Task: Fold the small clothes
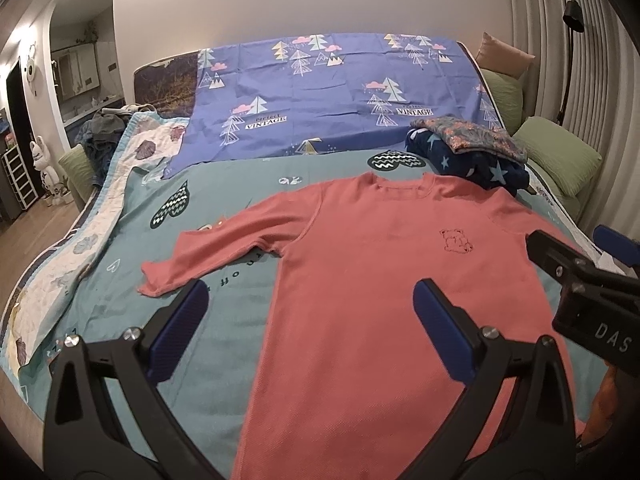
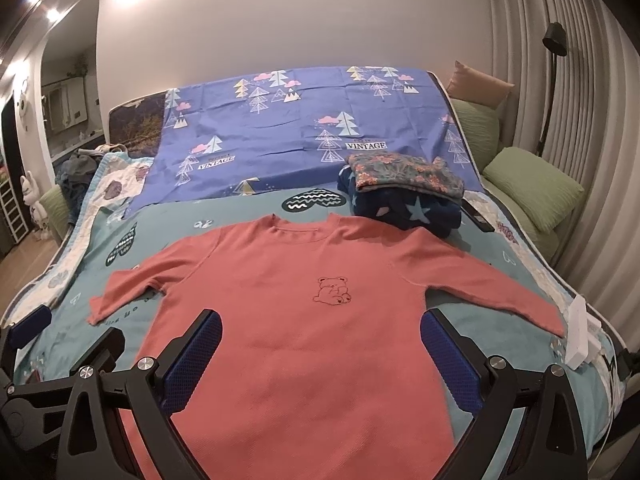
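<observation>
A coral long-sleeved shirt (image 1: 360,280) with a small bear outline on the chest lies flat, front up, on the teal bed cover, sleeves spread; it also shows in the right wrist view (image 2: 304,320). My left gripper (image 1: 310,300) is open and empty above the shirt's left side near the hem. My right gripper (image 2: 320,340) is open and empty above the shirt's lower middle. The right gripper's body (image 1: 580,288) shows at the right edge of the left wrist view. The left gripper's fingers (image 2: 32,324) show at the left edge of the right wrist view.
A stack of folded clothes (image 2: 404,192), floral on dark blue with stars, lies past the collar at the right. A purple tree-print sheet (image 2: 304,128) covers the bed's far end. A white power strip (image 2: 580,332) sits at the right edge. Green cushions (image 2: 532,188) line the right side.
</observation>
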A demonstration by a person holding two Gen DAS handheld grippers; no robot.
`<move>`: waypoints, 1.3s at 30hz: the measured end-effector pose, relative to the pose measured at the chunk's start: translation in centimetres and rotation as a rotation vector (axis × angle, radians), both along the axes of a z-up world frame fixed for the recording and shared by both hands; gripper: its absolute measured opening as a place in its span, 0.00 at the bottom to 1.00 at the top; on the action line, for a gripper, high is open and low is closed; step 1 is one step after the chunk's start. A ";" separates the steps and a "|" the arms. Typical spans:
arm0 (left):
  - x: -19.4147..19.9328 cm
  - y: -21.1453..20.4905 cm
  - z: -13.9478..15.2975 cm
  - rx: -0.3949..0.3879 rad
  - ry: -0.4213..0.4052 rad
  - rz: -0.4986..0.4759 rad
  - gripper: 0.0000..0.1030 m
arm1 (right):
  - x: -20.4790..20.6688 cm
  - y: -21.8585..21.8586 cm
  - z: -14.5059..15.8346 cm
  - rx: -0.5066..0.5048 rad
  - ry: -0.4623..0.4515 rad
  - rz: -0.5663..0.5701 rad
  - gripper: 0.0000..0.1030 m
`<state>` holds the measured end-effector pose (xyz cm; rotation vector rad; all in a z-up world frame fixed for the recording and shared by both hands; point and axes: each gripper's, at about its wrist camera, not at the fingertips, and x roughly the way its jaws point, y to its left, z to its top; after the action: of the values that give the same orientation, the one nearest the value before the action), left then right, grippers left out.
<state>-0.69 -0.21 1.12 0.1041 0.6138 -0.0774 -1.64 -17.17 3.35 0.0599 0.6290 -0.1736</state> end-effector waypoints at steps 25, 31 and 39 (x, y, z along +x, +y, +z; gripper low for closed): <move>0.2 0.1 -0.2 -0.026 0.019 -0.024 0.99 | 0.7 1.1 0.0 0.023 0.010 0.039 0.98; 0.6 -0.1 -0.4 -0.017 0.023 -0.034 0.99 | 1.1 1.5 0.1 0.015 0.010 0.042 0.98; 1.0 0.2 -0.6 -0.035 0.033 -0.038 0.99 | 1.6 1.8 0.5 0.011 -0.001 0.040 0.98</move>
<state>0.36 -0.03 0.48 0.0805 0.6431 -0.1266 0.00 -15.39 3.88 0.0579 0.6296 -0.1315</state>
